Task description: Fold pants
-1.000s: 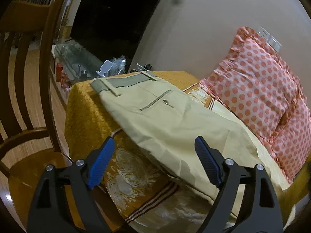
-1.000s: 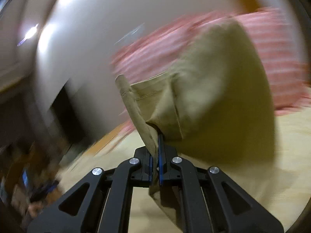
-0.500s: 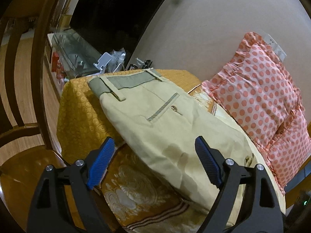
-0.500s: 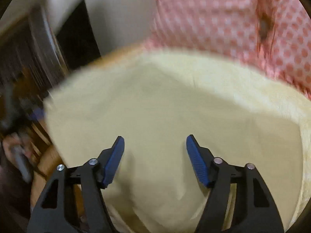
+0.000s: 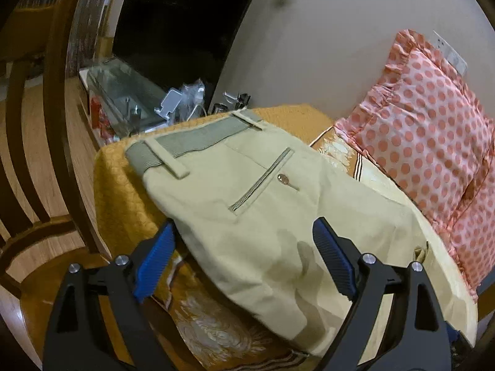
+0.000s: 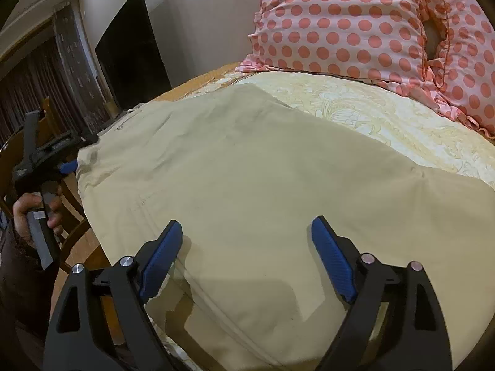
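Beige pants lie flat on the bed, grey-lined waistband at the far left edge and a buttoned back pocket facing up. In the right wrist view the pants fill the middle, with one layer folded over. My left gripper is open and empty, hovering over the seat area. My right gripper is open and empty above the cloth near the front edge. The left gripper also shows in the right wrist view, held in a hand at the far left.
A gold patterned bedspread covers the bed. Pink polka-dot pillows lean on the wall at the right. A wooden chair stands left of the bed. A glass shelf with clutter and a dark TV are behind.
My right gripper was shut on a pant leg end and carried it over; it has let go and now hovers open above the laid cloth. My left gripper moved closer to the waistband.
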Demonstrator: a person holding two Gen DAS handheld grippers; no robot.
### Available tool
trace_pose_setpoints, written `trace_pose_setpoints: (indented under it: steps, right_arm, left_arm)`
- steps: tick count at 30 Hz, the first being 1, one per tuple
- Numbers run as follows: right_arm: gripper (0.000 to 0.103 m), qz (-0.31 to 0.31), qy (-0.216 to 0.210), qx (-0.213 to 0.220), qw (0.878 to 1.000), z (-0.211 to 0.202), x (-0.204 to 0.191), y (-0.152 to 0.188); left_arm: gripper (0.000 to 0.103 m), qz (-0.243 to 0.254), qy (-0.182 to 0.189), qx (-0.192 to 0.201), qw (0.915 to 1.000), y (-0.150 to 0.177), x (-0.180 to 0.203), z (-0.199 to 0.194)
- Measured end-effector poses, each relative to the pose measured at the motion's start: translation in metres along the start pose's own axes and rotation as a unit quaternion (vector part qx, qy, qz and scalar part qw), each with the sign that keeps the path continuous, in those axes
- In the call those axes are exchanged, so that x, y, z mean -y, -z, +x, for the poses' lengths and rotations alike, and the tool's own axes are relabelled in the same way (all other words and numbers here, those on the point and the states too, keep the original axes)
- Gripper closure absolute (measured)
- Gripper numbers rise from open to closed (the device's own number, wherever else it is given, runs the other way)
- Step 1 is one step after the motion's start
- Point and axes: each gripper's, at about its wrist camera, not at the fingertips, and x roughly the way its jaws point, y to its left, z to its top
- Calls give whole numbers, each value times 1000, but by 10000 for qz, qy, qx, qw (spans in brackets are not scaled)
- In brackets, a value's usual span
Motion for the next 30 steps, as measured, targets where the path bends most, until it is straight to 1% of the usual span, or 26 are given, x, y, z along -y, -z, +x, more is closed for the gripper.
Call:
trace_pose_setpoints:
  steps: [1,3,5,6,7,8,9,10,11,12,13,14,15,17,18,19,20,21,22,23,24,25,26,27,29,30]
  right_arm:
    - [16,68,-67,21,10000,-1,2,0]
    - [16,248,-225,83,9994,-5,7,0]
    - [16,527,-427,213,9975,-13,16,2]
    - [16,619,-486,282,9965,-18,20,3]
    - [16,687,-520,347,9957,-22,24,4]
    - [16,772,-550,456,9945,-29,29,6]
    - [16,839,-555,557,9934,-36,34,7]
    - [16,923,-540,693,9918,-45,40,10]
    - [16,984,-524,776,9907,-51,45,11]
    - [16,1073,-506,891,9889,-59,53,13]
    - [16,1171,-469,1022,9867,-68,61,15]
    - [16,1244,-425,1118,9850,-75,67,16]
    - [16,1346,-346,1253,9823,-84,76,18]
    - [16,1556,-169,1485,9765,-101,91,23]
    - [16,1670,-64,1593,9730,-110,99,26]
    - [16,1792,31,1703,9689,-119,107,29]
    - [16,1948,121,1834,9635,-130,115,33]
    - [16,2073,149,1929,9590,-137,123,37]
    - [16,2208,149,2026,9539,-144,130,42]
    - [16,2391,129,2135,9471,-151,138,47]
    - [15,2572,105,2207,9407,-157,146,52]
    - [15,2795,70,2259,9332,-161,156,58]
    - [15,2949,39,2262,9284,-163,163,61]
    - [15,3095,-3,2229,9244,-163,170,65]
    - [15,3328,-177,2147,9181,-159,180,69]
    - [15,3413,-297,2076,9163,-156,184,69]
  left_arm:
    - [14,37,-20,-10,10000,-1,2,1]
    - [18,-85,152,-92,9998,-4,1,4]
    - [48,-396,375,-182,9983,-8,-6,7]
    - [56,-638,468,-224,9966,-10,-12,9]
    - [74,-1053,611,-307,9921,-12,-25,12]
    - [86,-1269,666,-361,9890,-13,-31,14]
    - [88,-1529,842,-438,9837,-15,-39,17]
    - [91,-1525,826,-446,9838,-17,-38,17]
    - [92,-1361,729,-408,9872,-20,-32,15]
    - [92,-951,516,-261,9938,-26,-15,8]
    - [93,-689,432,-141,9966,-29,-2,2]
    - [93,-147,417,101,9990,-35,27,-11]
    - [94,145,498,216,9984,-38,46,-19]
    - [94,1092,820,496,9894,-39,108,-46]
    - [94,1729,1127,622,9765,-30,148,-63]
    - [94,2152,1350,674,9649,-18,175,-74]
    - [94,2585,1593,719,9501,-4,200,-86]
    - [93,3210,1989,746,9230,23,233,-101]
    - [93,3561,2237,714,9045,42,249,-109]
    - [93,4010,2540,618,8780,69,268,-118]
    - [93,4541,2813,449,8442,105,285,-125]
    - [93,4823,2932,316,8249,126,292,-126]
    - [93,5193,3047,113,7984,155,299,-125]
    - [93,5592,3120,-148,7679,186,303,-120]
    - [91,5867,3121,-479,7457,215,302,-111]
    - [90,5890,3161,-643,7410,223,300,-106]
